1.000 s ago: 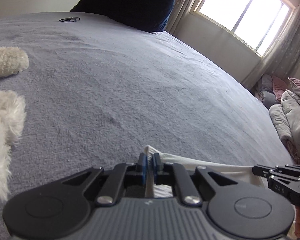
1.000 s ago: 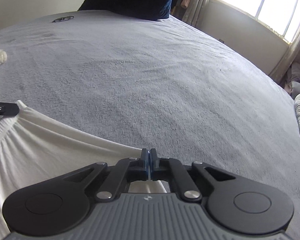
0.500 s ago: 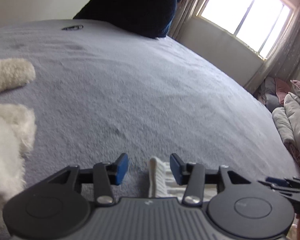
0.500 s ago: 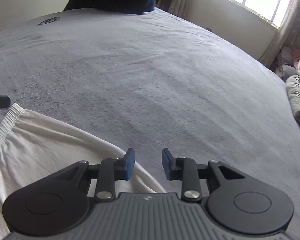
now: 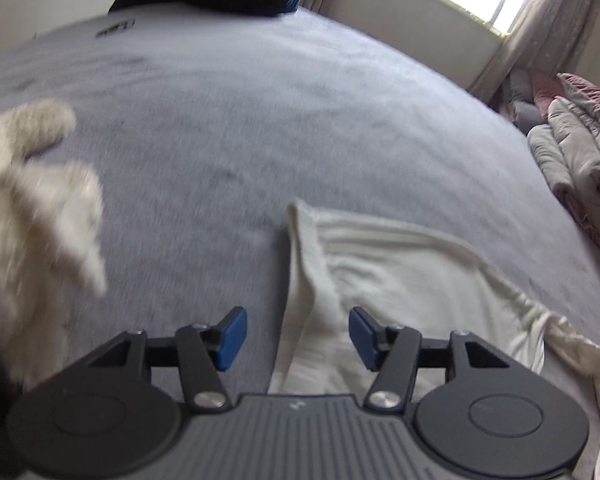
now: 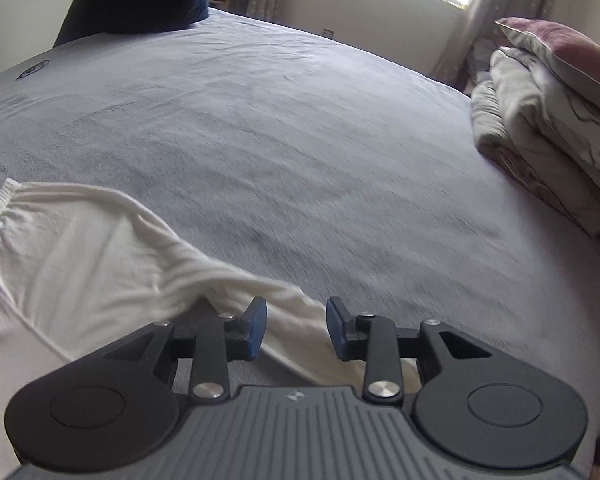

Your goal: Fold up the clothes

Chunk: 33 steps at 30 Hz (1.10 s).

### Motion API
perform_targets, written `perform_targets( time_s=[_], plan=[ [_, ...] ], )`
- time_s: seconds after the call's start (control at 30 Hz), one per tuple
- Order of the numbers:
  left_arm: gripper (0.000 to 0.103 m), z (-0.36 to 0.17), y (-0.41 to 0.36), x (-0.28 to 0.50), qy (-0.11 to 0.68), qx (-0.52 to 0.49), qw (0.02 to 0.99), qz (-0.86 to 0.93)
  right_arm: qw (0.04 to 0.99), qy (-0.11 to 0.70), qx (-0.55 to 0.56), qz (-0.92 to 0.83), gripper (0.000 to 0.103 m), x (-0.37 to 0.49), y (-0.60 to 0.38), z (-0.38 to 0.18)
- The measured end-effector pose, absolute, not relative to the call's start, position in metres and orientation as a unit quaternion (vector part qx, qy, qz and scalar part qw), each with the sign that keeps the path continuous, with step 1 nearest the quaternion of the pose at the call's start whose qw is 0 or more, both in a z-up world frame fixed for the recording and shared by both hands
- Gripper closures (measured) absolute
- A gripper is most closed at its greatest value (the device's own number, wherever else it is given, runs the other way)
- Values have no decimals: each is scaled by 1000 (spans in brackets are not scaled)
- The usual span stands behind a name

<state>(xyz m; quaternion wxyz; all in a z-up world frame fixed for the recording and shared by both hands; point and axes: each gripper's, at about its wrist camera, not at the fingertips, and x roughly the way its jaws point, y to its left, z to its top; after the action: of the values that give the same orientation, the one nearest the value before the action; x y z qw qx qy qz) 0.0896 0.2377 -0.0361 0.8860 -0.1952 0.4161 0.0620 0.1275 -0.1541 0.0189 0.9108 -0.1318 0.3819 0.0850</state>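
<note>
- Garment, white [image 5: 400, 276]: lies on the grey bedspread [image 5: 240, 128], lower centre and right of the left wrist view, lower left of the right wrist view; ribbed band edge [image 5: 300, 248] runs up from between the left jaws.
- Left gripper [image 5: 298, 334]: jaws have just been opening and stand apart; cloth lies between the blue pads, neither pad pressing it.
- Right gripper [image 6: 296, 328]: jaws likewise have just been opening; a bunched strip of cloth [image 6: 292, 312] passes between them, unclamped.
- Fluffy cream item [image 5: 32, 208]: left edge, blurred, apart from the garment.
- Folded bedding [image 6: 548, 120]: right edge, well apart.
- Handling note, a judgement: smooth the bunched strip flat before regripping for the next fold; take hold at matching corners.
</note>
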Motion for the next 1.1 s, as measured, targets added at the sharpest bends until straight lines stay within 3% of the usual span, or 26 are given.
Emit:
perform_targets(
  time_s=[0.33,0.67,0.73,0.8,0.83,0.9,1.1],
  plan=[
    [45,-43,260,21,457,-248,847,109,915,388,-107,41,67,35,-210,3],
    [53,-64,284,-12,443,-457,764,108,929,370,25,1,64,-29,-273,-22],
    [57,-72,286,-14,427,-492,751,104,924,379,46,-4,64,-31,-279,-30],
    [71,-77,284,-15,417,-507,747,106,920,388,57,-9,64,-32,-281,-37],
    [74,-78,283,-15,415,-506,748,107,920,387,53,-10,64,-32,-279,-38],
    [90,-79,280,-15,411,-501,754,109,923,382,44,-14,64,-32,-278,-39],
    [96,-59,270,-24,384,-395,815,180,919,392,22,-33,64,-34,-283,-48]
  ],
)
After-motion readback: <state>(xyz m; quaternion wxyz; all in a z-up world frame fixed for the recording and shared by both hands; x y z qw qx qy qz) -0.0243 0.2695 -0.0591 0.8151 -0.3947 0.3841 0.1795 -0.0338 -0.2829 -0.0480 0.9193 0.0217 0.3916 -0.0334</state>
